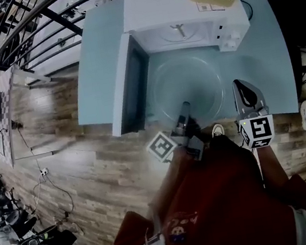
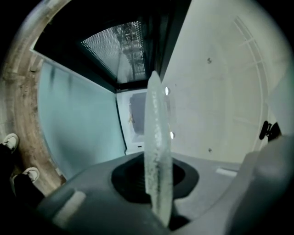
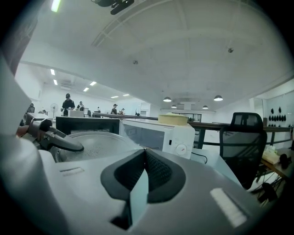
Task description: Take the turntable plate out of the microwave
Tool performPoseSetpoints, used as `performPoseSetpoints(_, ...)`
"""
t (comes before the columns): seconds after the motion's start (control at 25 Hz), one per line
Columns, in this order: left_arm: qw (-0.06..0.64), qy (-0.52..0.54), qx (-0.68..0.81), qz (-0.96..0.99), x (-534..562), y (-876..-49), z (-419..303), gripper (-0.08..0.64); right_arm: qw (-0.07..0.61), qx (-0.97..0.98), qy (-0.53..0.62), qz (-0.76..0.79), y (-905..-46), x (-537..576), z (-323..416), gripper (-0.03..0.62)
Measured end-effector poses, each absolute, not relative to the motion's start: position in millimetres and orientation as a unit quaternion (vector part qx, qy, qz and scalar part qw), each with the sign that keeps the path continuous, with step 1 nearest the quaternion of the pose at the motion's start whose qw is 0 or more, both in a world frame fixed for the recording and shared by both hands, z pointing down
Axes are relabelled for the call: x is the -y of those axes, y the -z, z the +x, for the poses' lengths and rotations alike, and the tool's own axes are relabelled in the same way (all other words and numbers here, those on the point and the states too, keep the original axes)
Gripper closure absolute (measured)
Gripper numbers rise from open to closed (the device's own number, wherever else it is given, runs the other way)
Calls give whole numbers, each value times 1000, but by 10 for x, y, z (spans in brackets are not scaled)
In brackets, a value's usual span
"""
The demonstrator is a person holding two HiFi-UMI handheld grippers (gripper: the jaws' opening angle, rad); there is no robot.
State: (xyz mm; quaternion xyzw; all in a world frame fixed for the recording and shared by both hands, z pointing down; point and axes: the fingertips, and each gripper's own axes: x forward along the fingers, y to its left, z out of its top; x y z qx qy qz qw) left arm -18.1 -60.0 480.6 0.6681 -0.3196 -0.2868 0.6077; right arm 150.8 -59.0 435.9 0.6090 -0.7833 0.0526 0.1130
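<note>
— Head view?
— Left tongs (image 1: 184, 109) grip the glass turntable plate (image 1: 189, 87) by its near rim, ahead of them, outside the open microwave (image 1: 181, 12). Right tongs (image 1: 244, 89) sit beside its right edge.
— Left gripper view?
— Plate edge-on, pinched between the jaws.
— Right gripper view?
— Jaws together, empty; plate to their left.

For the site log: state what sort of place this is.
Probably an open-plan office or lab, not a home kitchen: a black office chair, people in the background under ceiling lamps, and the microwave standing on a blue table.
</note>
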Motion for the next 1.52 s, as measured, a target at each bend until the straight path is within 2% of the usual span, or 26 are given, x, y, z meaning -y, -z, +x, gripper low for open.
performPoseSetpoints(1.52,612,296,304,668,740,-4662,-48,538,115,788,-46,603,-4288,702,1530,592)
